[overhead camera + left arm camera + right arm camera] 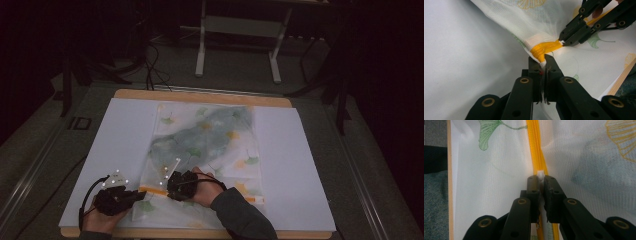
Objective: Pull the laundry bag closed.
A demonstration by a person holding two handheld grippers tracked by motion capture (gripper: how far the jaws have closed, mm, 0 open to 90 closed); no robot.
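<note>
Mesh laundry bag (205, 145), white with ginkgo-leaf print, spread flat mid-table and reaching the near edge, yellow zipper (150, 189) running along that near end. Likely to jam or pucker if pulled unevenly, since bunched tape at the held end could feed mesh into the slider; could also slip free. Left gripper (542, 58) clamped tight on the zipper's bunched end; right gripper (540, 177) pinched shut on the white zipper pull (540, 173).

No legible text, labels, brands or nos. anywhere. The mesh bag (205, 145) carries just printed leaf motifs, no lettering; nothing readable on the tabletop (125, 145) either.
</note>
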